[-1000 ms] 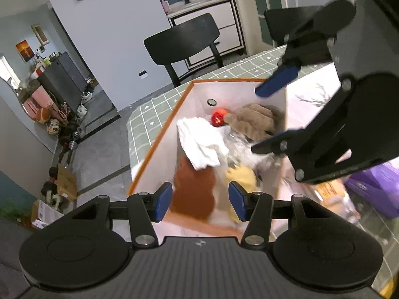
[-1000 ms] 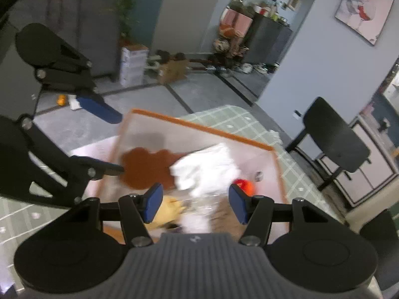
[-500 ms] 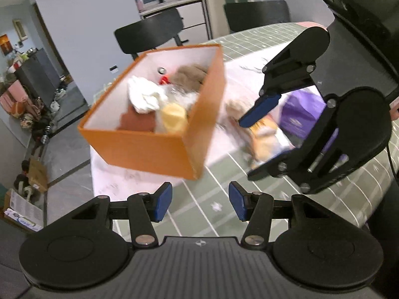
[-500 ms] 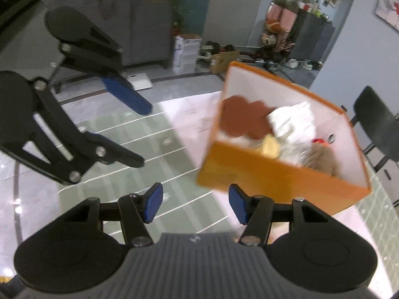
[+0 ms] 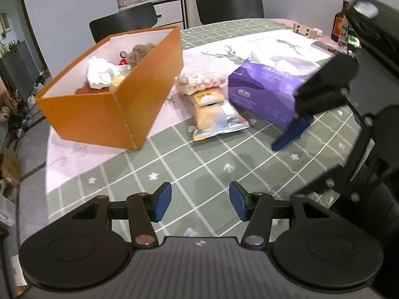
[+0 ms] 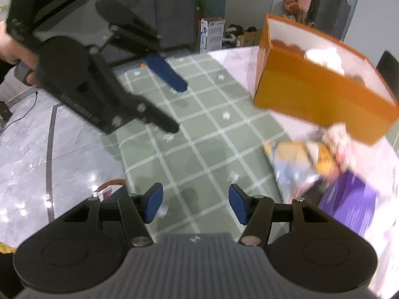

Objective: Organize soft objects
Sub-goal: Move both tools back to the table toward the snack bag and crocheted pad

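An orange box (image 5: 139, 79) stands on the table and holds a white cloth (image 5: 99, 73), a brown plush (image 5: 139, 52) and other soft items. It also shows in the right wrist view (image 6: 316, 94). Right of it lie a pink-white fluffy item (image 5: 199, 82), a yellow snack bag (image 5: 214, 117) and a purple tissue pack (image 5: 266, 87). My left gripper (image 5: 200, 205) is open and empty above the green checked cloth. My right gripper (image 6: 195, 204) is open and empty too, and appears at the right of the left wrist view (image 5: 299, 159).
The green checked tablecloth (image 5: 189, 164) covers the near table. Two black chairs (image 5: 124, 23) stand behind the table. A dark bottle (image 5: 340, 26) and small items sit at the far right. The table edge and grey floor (image 6: 37, 154) lie left in the right wrist view.
Both grippers have pulled back from over the orange box to the near side of the table. Both stay open and empty.
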Motion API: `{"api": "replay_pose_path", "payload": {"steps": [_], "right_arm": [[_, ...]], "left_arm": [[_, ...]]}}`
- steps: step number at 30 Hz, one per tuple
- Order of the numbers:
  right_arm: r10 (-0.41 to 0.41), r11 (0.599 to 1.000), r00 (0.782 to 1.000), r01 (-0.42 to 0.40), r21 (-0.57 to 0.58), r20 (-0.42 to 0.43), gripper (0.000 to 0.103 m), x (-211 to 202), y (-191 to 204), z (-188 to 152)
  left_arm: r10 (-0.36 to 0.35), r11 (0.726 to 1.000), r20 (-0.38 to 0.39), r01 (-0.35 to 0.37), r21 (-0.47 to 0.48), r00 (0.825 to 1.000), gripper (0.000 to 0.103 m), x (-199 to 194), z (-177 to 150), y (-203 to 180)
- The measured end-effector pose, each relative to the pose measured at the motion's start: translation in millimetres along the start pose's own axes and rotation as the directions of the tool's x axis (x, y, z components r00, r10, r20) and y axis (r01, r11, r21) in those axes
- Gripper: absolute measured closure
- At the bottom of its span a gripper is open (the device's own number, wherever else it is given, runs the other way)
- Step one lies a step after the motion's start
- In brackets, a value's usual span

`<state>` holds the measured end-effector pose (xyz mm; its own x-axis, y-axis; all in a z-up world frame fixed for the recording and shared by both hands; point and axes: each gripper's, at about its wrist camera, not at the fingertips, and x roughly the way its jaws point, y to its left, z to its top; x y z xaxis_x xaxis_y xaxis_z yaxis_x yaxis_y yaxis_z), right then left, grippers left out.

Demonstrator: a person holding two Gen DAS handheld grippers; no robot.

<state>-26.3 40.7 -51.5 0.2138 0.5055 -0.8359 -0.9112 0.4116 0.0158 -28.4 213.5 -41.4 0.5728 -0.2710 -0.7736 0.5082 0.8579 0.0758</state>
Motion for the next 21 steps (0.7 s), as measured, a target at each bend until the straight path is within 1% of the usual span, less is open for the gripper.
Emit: {"api": "replay_pose_path", "payload": {"steps": [6, 12, 17, 19, 21], "right_arm": [[0.016, 0.999, 0.999, -0.014, 0.044, -0.032, 0.045, -9, -2, -39], [0.002, 0.996, 0.999, 0.003, 0.094, -0.05, 0.044, -26, -12, -76], [-0.017, 0.99, 0.997, 0.028, 0.137, -0.08, 0.044, -41, -28, -103], [-0.028, 0.987, 0.996, 0.042, 0.154, -0.087, 0.045, -47, -35, -112], [-0.039, 0.984, 0.995, 0.055, 0.172, -0.094, 0.044, -54, -43, -121]], "left_arm": [[-0.032, 0.999, 0.003, 0.032, -0.005, 0.999, 0.039, 17, 2, -14], [-0.045, 0.999, -0.013, 0.045, 0.005, 0.999, 0.038, 32, 10, -25], [-0.046, 0.999, -0.009, 0.046, 0.022, 0.999, 0.033, 44, 21, -33], [-0.038, 0.999, 0.002, 0.038, 0.018, 0.999, 0.028, 49, 26, -33], [-0.037, 0.999, 0.011, 0.036, 0.009, 0.999, 0.026, 56, 34, -33]]}}
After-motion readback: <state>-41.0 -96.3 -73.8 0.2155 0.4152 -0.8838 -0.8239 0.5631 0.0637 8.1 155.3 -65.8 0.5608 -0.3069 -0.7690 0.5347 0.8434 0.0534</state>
